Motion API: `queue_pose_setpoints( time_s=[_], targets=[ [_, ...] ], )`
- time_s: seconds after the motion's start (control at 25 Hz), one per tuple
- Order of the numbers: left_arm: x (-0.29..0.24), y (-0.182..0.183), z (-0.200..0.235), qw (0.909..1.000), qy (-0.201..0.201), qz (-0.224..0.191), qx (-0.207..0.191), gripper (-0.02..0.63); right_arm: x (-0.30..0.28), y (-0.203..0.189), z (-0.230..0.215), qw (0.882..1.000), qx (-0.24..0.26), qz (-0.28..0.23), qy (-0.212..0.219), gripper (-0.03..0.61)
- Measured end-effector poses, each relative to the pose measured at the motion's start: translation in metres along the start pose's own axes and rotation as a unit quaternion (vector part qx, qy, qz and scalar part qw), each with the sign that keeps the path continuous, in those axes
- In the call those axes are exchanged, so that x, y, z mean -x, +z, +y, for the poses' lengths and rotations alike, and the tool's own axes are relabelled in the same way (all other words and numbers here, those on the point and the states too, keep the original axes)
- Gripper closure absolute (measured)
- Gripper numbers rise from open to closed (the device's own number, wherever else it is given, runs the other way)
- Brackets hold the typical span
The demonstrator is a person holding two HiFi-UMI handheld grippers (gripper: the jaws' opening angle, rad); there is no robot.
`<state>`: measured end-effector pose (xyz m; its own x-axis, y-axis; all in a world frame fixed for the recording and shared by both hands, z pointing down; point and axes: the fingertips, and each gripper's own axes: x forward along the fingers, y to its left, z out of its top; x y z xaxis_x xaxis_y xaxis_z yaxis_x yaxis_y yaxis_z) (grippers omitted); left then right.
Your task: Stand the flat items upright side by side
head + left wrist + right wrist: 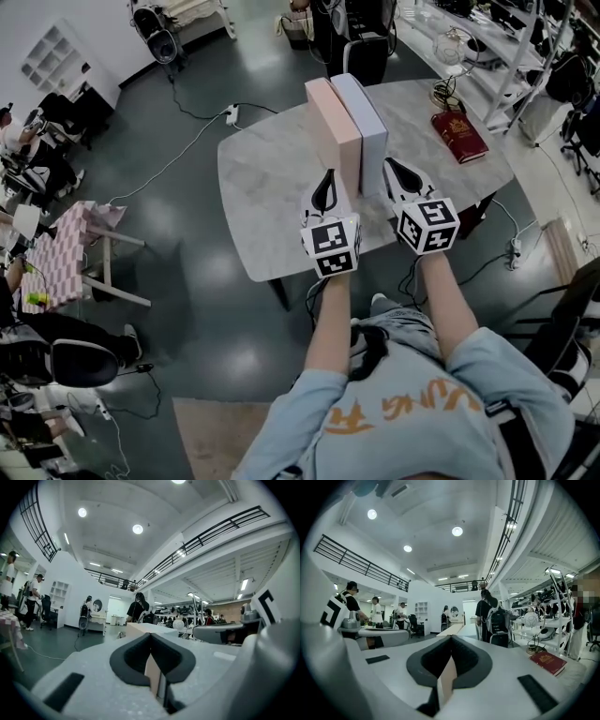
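Observation:
Two tall flat books stand upright side by side on the marble table (pixel 272 159): a pink one (pixel 333 122) on the left and a lavender one (pixel 364 117) on the right, their faces touching. My left gripper (pixel 327 180) is shut and empty, its tip at the near end of the pink book. My right gripper (pixel 395 169) is also shut and empty, just right of the lavender book's near end. In the left gripper view the pink book (pixel 140 628) shows past the closed left gripper (pixel 151 637). Both book tops (pixel 459 630) lie ahead of the right gripper (pixel 451 640).
A red book (pixel 459 135) lies flat at the table's right side, also seen as the red book (pixel 548 662) in the right gripper view. A cable bundle (pixel 448 94) rests behind it. People, chairs and shelves ring the table; a pink chequered table (pixel 66 253) stands left.

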<state>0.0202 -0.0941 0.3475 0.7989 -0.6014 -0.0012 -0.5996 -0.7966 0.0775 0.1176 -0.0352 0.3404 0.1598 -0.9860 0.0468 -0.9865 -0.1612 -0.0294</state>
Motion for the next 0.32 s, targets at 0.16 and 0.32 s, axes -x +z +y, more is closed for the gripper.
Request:
queue_pose_setpoints(
  time_s=[0.16,0.32],
  targets=[
    [-0.002,0.004,-0.005,1.0000,-0.003,-0.004,0.001,0.602,0.000,0.005,-0.003,1.000,0.012,0.002,0.000,0.577],
    [0.005,0.001,-0.019,1.0000,-0.005,-0.001,-0.002,0.602,0.014,0.004,-0.004,1.000,0.023,0.003,0.002,0.577]
  ],
)
